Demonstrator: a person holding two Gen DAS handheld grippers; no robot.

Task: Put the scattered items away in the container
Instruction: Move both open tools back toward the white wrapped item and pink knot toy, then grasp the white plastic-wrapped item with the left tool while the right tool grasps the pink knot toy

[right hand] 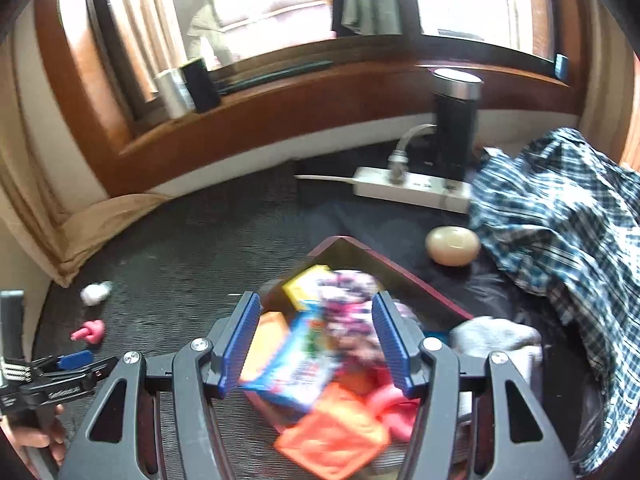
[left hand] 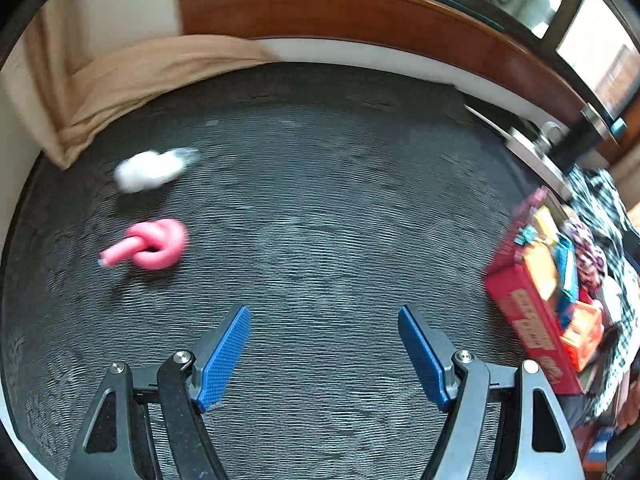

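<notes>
The right gripper [right hand: 316, 344] hangs half-open over the red box [right hand: 420, 280], nothing gripped, so a drop-off looks finished. The pink toy [left hand: 150, 244], middle left on the carpet [left hand: 320, 168], should be lined up next by the wide-open, empty left gripper [left hand: 324, 356].

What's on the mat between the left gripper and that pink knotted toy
Nothing: in the left wrist view, only bare dark mat separates the open left gripper from the pink knotted toy.
</notes>
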